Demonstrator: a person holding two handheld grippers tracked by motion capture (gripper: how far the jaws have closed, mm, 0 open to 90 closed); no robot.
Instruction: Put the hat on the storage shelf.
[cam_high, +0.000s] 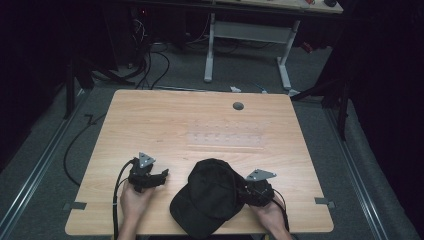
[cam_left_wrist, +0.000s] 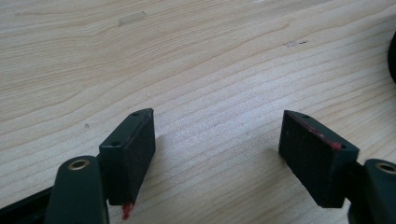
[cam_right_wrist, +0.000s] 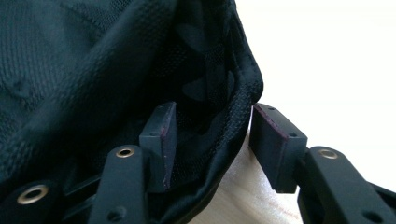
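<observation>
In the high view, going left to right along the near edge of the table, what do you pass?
Left gripper → black cap → right gripper, at the cap's right edge, all on the wooden table.

A light wood-grain tabletop (cam_high: 165, 125) fills the middle of the high view. Near its far edge, at about one o'clock from the centre, sits a small round grey grommet (cam_high: 238, 105). A faint clear rectangular patch (cam_high: 226, 136) lies just past the centre. Grey tape tabs mark the near corners, one at eight o'clock (cam_high: 74, 205) and one at four o'clock (cam_high: 324, 202). Beyond the far edge, at twelve o'clock, a white-legged desk frame (cam_high: 247, 35) stands on grey carpet (cam_high: 180, 70), with black cables (cam_high: 150, 65) trailing at eleven o'clock.
</observation>
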